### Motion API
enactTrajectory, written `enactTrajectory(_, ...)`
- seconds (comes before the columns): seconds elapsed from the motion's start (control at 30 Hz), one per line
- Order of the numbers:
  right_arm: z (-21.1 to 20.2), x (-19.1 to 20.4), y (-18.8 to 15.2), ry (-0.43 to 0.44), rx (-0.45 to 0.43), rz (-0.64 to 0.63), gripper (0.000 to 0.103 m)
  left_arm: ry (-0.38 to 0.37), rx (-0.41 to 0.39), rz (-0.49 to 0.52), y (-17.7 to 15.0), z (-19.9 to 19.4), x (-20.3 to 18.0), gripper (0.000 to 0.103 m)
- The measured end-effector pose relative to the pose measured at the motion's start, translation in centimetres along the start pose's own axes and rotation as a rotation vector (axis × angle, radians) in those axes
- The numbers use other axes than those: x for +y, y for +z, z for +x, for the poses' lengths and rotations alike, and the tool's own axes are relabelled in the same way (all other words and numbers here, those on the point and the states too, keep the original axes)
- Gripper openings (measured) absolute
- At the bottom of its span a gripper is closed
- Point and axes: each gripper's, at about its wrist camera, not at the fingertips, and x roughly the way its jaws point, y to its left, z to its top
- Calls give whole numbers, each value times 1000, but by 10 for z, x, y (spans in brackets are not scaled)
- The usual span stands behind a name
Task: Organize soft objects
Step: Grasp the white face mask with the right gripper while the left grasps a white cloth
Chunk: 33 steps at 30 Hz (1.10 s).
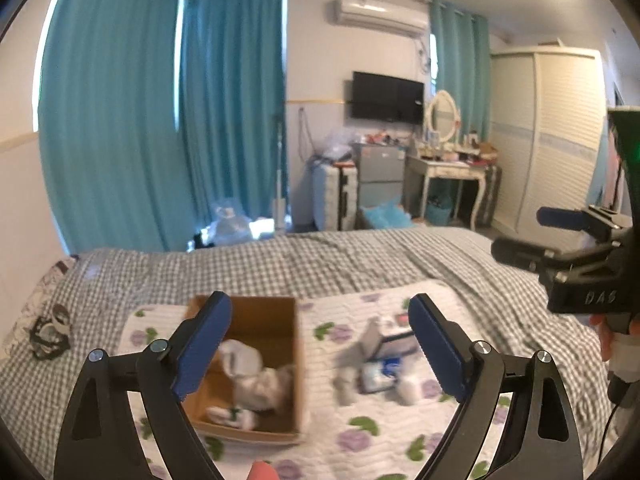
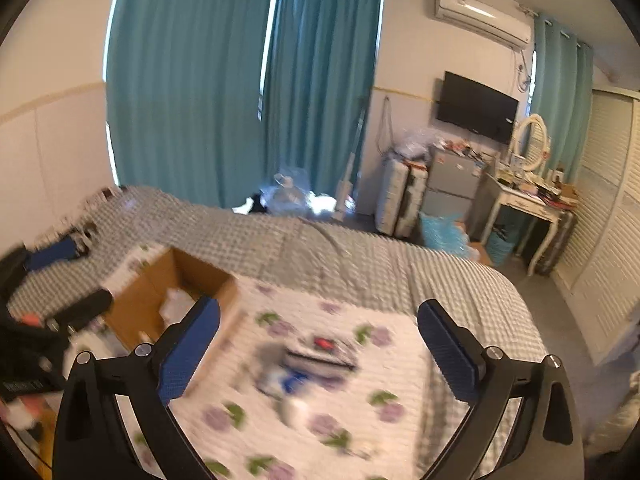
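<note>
Two grippers: both hover above the bed (image 1: pixel 360 264), neither touching anything.
Left gripper (image 1: pixel 320 348): jaws spread wide and empty, aimed between the cardboard box (image 1: pixel 280 312) and the loose pile.
Right gripper (image 2: pixel 320 344): jaws likewise wide apart, nothing held, the pile below and ahead of it.
Soft items in box: pale bundled pieces (image 1: pixel 256 380), probably socks or small cloths, lie on the box floor.
Loose pile (image 1: pixel 380 360): grey, white and blue things lie on the floral mat (image 1: pixel 360 440), just beside the box on its right; blur keeps me from telling which are soft.
Step in hand: likely picking the next soft item from the pile for the box.
Doing it well: lower one gripper straight over a single piece, close on its bulk rather than an edge, and lift clear of its neighbours before carrying it over the box rim.
Risk: a loose pinch may drag neighbouring items along.
</note>
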Motion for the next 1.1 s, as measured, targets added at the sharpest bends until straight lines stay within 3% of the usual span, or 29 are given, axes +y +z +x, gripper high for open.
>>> enactTrajectory(0.1,12,-33,-31,-26,79,18,100,-11,27,10,-8,9,-23,91)
enactTrajectory(0.27,51,-69,-83,-78,225,-32,100,-42,150,-40,-37,48,-58,91)
enactTrajectory(0.53,126,-95,-168,13,433,13,99,-35,351,-77,-100,121,-95,91)
enactTrajectory(0.67,156,-94,-197,52,500,42,99,-20,372,-96,-123,143,-99,91)
enactTrajectory(0.8,172,-98,-214,90,506,138,99,15,351,-132,-139,156,-98,91)
enactTrajectory(1.0,180,-85,-229,172,484,159,78,37,360,-142,-151,175,-99,91)
enactTrajectory(1.1,190,-80,-239,151,511,153,63,44,361,-106,-153,180,-104,91)
